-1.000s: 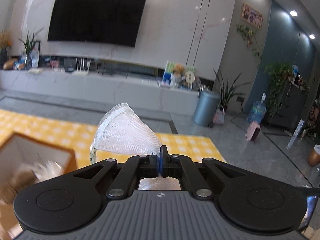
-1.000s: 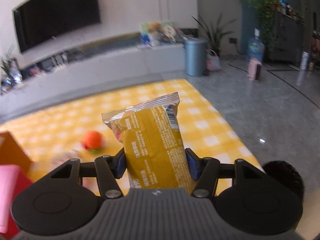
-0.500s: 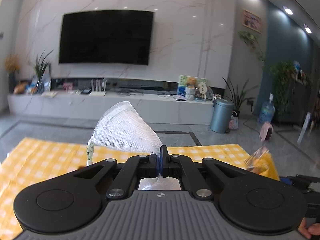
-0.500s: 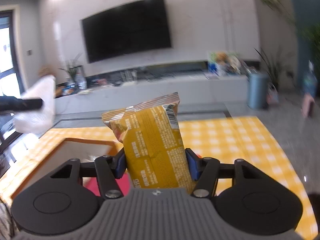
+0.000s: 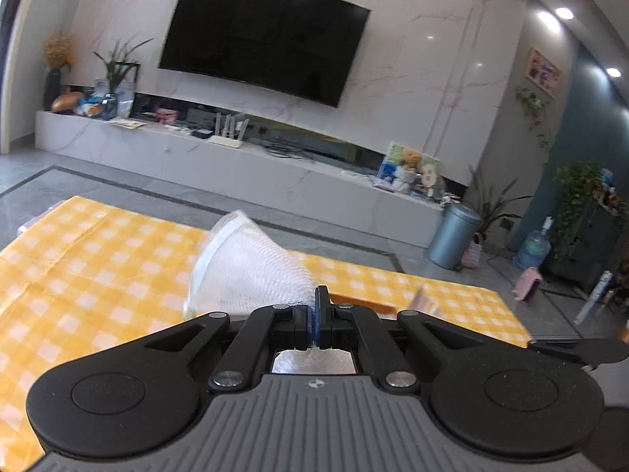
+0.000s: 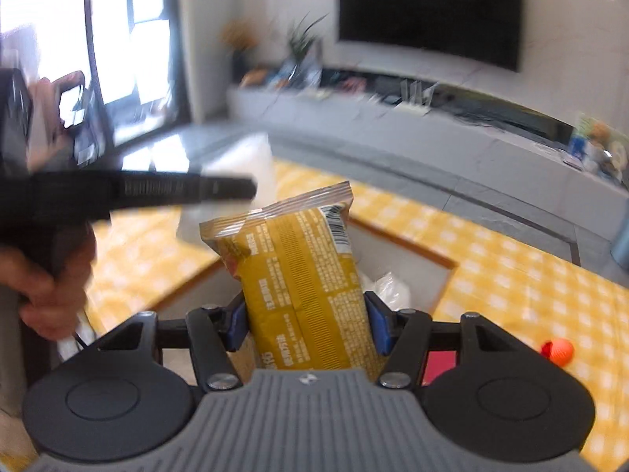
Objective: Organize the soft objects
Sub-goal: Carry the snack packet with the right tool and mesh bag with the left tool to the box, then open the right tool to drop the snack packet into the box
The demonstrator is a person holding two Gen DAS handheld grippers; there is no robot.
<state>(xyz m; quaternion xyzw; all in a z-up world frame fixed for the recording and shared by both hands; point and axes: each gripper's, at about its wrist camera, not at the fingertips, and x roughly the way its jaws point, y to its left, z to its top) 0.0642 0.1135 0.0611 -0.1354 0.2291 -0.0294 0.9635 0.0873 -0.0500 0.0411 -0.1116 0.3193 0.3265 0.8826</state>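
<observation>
My left gripper (image 5: 317, 314) is shut on a white foam mesh sleeve (image 5: 251, 271), which fans out ahead of the fingers above the yellow checked cloth (image 5: 98, 271). My right gripper (image 6: 306, 314) is shut on a yellow snack packet (image 6: 298, 275), upright between the blue pads. Below the packet lies an open wooden-rimmed box (image 6: 409, 259) with a white wrapper inside. In the right wrist view the left gripper (image 6: 251, 188) crosses from the left with the white mesh sleeve (image 6: 243, 173) blurred behind it, held by a hand (image 6: 43, 287).
An orange ball (image 6: 558, 351) lies on the checked cloth at the right. A pink-red thing (image 6: 438, 365) shows under my right gripper. Behind are a TV wall (image 5: 259, 35), a long low cabinet, a grey bin (image 5: 452, 240) and plants.
Both hands have swung left across the table. The right gripper rolled and now hangs over the box with the packet, close beside the left gripper; the left still carries the mesh sleeve.
</observation>
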